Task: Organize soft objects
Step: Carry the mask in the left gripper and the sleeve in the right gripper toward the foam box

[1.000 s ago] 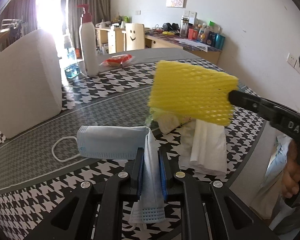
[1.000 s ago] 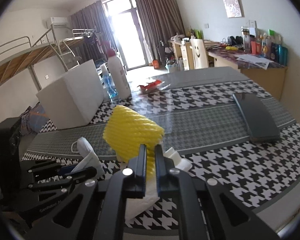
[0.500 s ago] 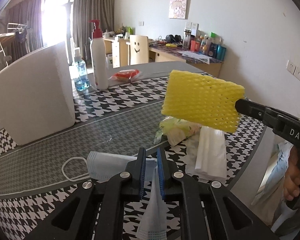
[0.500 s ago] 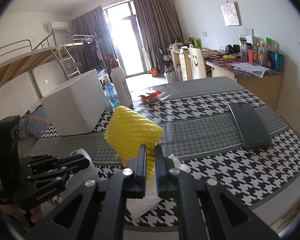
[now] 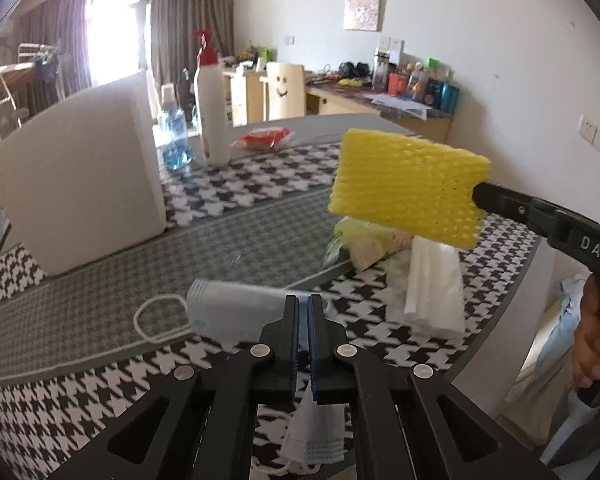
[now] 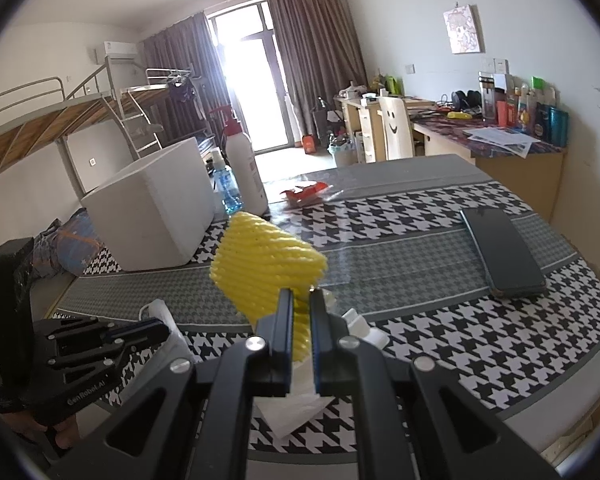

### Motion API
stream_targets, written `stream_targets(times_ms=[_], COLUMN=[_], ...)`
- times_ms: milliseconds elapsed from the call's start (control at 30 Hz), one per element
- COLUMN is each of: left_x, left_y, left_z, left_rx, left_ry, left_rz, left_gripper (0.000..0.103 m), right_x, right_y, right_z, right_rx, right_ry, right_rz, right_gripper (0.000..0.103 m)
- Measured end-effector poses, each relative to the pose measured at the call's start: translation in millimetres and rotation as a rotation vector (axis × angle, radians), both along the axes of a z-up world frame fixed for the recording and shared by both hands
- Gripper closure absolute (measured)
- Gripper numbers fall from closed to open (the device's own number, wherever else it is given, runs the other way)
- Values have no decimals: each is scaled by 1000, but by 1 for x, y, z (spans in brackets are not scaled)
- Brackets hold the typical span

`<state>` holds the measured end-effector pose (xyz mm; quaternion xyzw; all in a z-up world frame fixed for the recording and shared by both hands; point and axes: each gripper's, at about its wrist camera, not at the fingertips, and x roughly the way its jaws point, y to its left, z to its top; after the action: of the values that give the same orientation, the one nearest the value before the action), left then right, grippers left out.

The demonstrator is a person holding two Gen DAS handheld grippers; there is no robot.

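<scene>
A pale blue face mask (image 5: 228,308) lies on the houndstooth table (image 5: 260,196), and one fold of it runs between the fingers of my left gripper (image 5: 303,300), which is shut on it; the mask's end hangs below the jaws. My right gripper (image 6: 301,292) is shut on a yellow foam net sleeve (image 6: 264,264) and holds it in the air. In the left wrist view the sleeve (image 5: 404,184) hangs over a pile of white tissue packs (image 5: 432,284) and a greenish bag (image 5: 360,236). In the right wrist view the left gripper (image 6: 160,326) shows low at the left.
A white foam box (image 5: 80,184) stands at the left of the table. Behind it are a white pump bottle (image 5: 212,112), a small blue bottle (image 5: 174,136) and a red packet (image 5: 264,138). A dark phone (image 6: 500,252) lies at the right. The table's edge runs close at the front right.
My left jaws have drawn together on the mask's fold, and the mask now sits lower in that view. The right gripper still holds the yellow sleeve over the pile.
</scene>
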<state>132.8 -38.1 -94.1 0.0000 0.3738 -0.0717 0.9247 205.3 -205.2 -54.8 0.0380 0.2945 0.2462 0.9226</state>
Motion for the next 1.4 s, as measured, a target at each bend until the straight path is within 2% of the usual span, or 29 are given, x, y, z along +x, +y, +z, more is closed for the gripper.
stream_targets(times_ms=[67, 100, 133, 200, 600, 833, 1000, 1067, 1133, 1233, 1400], left_x=[1, 1, 2, 3, 3, -4, 0, 2, 5, 9, 8], left_y=[1, 2, 3, 3, -8, -20, -34, -38, -42, -42, -36], left_z=[-4, -6, -7, -9, 1, 5, -5, -9, -14, -22, -20], left_rx=[16, 17, 13, -1, -52, -50, -20, -14, 5, 3, -11], left_ry=[18, 26, 34, 37, 29, 23, 62, 72, 91, 121, 95], left_rz=[15, 18, 20, 18, -19, -63, -83, -95, -99, -98, -104], left_gripper=[92, 83, 69, 53, 51, 51, 51, 55, 74, 91, 96], right_x=[0, -1, -1, -1, -3, -3, -5, -7, -7, -8, -8], right_y=[1, 2, 3, 4, -1, -6, -10, -11, -13, -14, -14], right_z=[-1, -2, -2, -3, -5, -5, -5, -4, -5, -5, -6], right_rx=[2, 0, 2, 3, 9, 19, 25, 27, 29, 34, 36], right_ry=[4, 5, 7, 9, 11, 9, 6, 3, 6, 8, 10], right_rz=[5, 8, 10, 19, 15, 7, 7, 6, 5, 4, 6], right_gripper=[93, 93, 93, 93, 93, 93, 93, 93, 93, 93, 93])
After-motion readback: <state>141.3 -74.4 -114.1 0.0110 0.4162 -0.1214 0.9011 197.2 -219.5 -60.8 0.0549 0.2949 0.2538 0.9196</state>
